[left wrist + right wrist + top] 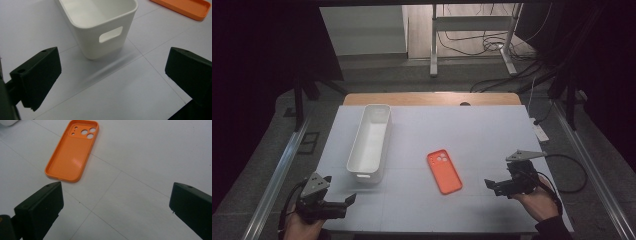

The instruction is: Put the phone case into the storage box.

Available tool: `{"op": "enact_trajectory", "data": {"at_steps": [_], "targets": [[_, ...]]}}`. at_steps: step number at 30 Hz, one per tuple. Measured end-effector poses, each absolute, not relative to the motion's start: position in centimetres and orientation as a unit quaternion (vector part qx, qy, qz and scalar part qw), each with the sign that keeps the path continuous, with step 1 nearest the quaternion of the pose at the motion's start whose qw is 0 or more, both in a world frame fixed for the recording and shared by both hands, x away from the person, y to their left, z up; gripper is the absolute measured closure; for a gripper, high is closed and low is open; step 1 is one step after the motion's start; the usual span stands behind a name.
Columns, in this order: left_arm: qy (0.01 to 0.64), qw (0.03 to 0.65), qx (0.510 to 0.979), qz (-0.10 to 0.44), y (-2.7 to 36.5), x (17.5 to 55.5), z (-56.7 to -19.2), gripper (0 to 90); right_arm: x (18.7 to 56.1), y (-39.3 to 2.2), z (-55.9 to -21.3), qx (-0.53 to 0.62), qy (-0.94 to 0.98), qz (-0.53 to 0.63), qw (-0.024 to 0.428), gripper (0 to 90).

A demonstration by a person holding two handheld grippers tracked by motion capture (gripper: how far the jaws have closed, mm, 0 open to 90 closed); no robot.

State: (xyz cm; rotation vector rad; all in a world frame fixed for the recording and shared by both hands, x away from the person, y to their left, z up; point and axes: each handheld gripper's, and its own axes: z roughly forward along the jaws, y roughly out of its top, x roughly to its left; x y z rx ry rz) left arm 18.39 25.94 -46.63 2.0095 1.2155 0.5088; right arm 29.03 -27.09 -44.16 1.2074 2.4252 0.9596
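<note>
Pale table (492, 135), white bin (370, 141) (empty), orange phone case (444, 171) lying flat

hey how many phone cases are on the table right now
1: an orange phone case lies flat on the table, right of the white bin, ahead of the right gripper.

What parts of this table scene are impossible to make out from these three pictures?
- Orange silicone phone case: cut off by the top edge in the left gripper view.
- White plastic oblong bin: far end cut off by the top edge there; underside hidden.
- Room beyond the grey table: too dark at both sides in the high view.
</note>
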Motion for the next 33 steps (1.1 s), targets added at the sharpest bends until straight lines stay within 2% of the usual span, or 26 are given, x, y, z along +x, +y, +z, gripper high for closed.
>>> {"op": "enact_trajectory", "data": {"at_steps": [33], "targets": [[0.468,0.360,0.782,0.199,25.8,18.4,-46.6,1.2,32.2,-23.9,-44.5,0.395,0.855,0.313,0.122,0.0]]}}
